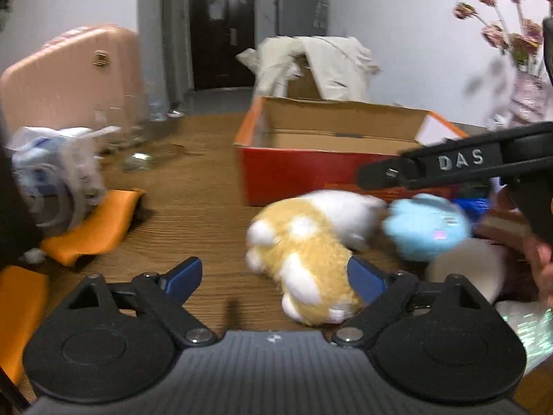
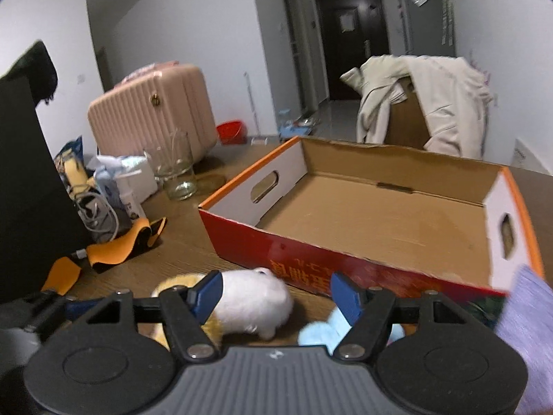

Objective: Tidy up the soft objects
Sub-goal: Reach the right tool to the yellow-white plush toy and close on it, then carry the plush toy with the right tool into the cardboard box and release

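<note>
Fig. legend, wrist views.
Left gripper (image 1: 276, 278): jaws stood spread, nothing pinched; the tan-and-white plush toy (image 1: 304, 252) lay against the inner face of the right finger, toward 1 o'clock of the gap.
Toy axis: ran approx. 11-to-5 o'clock in the left view, so oblique to the jaws; a squarer wrist looked needed.
Right gripper (image 2: 274, 294): jaws apart, holding nothing; the toy's white end sat between the fingers at 12 o'clock, the blue plush (image 2: 323, 333) under the right finger at 5 o'clock.
Nearer hand: left, by judgement.
Box (image 2: 380, 214): empty, open-topped, at 12–1 o'clock just behind both toys; its red front wall was the edge to clear.
Free room: bare table (image 1: 193, 207) at 10 o'clock; orange cloth (image 1: 96, 228) well apart.
</note>
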The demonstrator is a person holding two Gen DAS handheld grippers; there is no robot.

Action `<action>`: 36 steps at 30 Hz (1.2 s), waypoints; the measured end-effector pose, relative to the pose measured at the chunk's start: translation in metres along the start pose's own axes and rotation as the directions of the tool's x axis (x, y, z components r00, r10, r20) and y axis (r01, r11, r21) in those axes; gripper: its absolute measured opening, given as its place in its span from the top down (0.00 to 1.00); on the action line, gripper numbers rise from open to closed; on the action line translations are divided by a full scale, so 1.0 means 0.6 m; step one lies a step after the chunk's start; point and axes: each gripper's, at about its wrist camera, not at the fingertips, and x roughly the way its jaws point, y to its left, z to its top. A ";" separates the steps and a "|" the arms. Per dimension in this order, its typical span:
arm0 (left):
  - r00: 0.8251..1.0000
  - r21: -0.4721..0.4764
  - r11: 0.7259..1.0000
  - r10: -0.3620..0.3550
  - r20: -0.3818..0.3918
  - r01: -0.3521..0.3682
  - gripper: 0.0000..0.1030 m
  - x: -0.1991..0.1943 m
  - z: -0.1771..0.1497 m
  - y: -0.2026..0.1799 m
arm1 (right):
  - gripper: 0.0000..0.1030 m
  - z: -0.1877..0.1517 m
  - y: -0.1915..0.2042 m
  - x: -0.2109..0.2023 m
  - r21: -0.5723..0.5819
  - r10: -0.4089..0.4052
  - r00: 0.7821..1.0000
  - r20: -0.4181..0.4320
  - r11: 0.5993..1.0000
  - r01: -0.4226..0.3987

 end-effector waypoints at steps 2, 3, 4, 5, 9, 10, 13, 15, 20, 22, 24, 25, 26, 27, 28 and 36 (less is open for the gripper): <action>0.995 -0.002 0.995 0.097 0.039 -0.097 0.13 -0.011 -0.001 0.032 | 0.33 0.003 0.004 0.012 -0.019 0.014 1.000 -0.011 1.000 -0.014; 0.992 -0.025 0.994 0.106 0.062 -0.105 0.13 -0.019 0.000 0.047 | 0.33 0.001 0.004 0.017 -0.023 0.026 1.000 -0.016 0.999 -0.027; 0.994 -0.048 0.996 0.084 0.073 -0.081 0.13 -0.025 0.002 0.061 | 0.33 -0.001 0.004 0.022 -0.026 0.047 0.999 -0.025 0.999 -0.047; 0.996 -0.066 0.997 0.049 0.076 -0.044 0.13 -0.027 0.004 0.072 | 0.33 -0.003 0.006 0.029 -0.028 0.071 0.997 -0.040 0.997 -0.073; 0.996 -0.101 0.993 -0.054 0.077 0.061 0.13 -0.013 0.007 0.079 | 0.33 -0.008 0.012 0.051 0.010 0.161 0.984 -0.078 0.987 -0.161; 0.995 -0.112 0.991 -0.058 0.077 0.067 0.13 -0.007 0.006 0.079 | 0.33 -0.009 0.015 0.054 0.014 0.164 0.983 -0.082 0.986 -0.164; 0.993 -0.201 0.973 -0.104 0.055 0.113 0.13 0.017 0.007 0.097 | 0.33 -0.019 0.028 0.056 0.003 0.191 0.977 -0.094 0.981 -0.191; 0.988 -0.264 0.952 -0.149 0.044 0.156 0.25 0.032 0.007 0.116 | 0.34 -0.023 0.037 0.059 -0.016 0.190 0.975 -0.113 0.981 -0.193; 0.973 -0.329 0.920 -0.230 -0.007 0.215 0.53 0.056 0.005 0.124 | 0.59 -0.027 0.056 0.061 -0.047 0.178 0.974 -0.139 0.981 -0.186; 0.976 -0.311 0.927 -0.218 0.004 0.208 0.56 0.044 0.008 0.117 | 0.61 -0.027 0.057 0.049 -0.035 0.174 0.976 -0.131 0.983 -0.180; 0.973 -0.306 0.925 -0.229 0.028 0.226 0.57 0.020 0.015 0.112 | 0.62 -0.028 0.063 0.017 -0.049 0.155 0.983 -0.095 0.986 -0.160; 0.970 -0.298 0.924 -0.237 0.044 0.239 0.57 0.004 0.019 0.107 | 0.62 -0.030 0.067 -0.006 -0.068 0.143 0.987 -0.069 0.987 -0.148; 0.967 -0.288 0.923 -0.247 0.061 0.254 0.57 -0.010 0.023 0.102 | 0.62 -0.031 0.071 -0.028 -0.083 0.129 0.991 -0.045 0.988 -0.132; 0.963 -0.273 0.924 -0.258 0.077 0.269 0.57 -0.028 0.027 0.094 | 0.62 -0.035 0.077 -0.061 -0.098 0.107 0.994 -0.007 0.989 -0.107; 0.958 -0.256 0.924 -0.269 0.096 0.285 0.57 -0.047 0.032 0.083 | 0.62 -0.038 0.079 -0.088 -0.105 0.090 0.996 0.021 0.991 -0.087; 0.897 -0.131 0.892 -0.410 0.167 0.432 0.57 -0.189 0.025 -0.015 | 0.62 -0.129 0.087 -0.300 -0.036 -0.056 0.983 0.175 0.997 0.063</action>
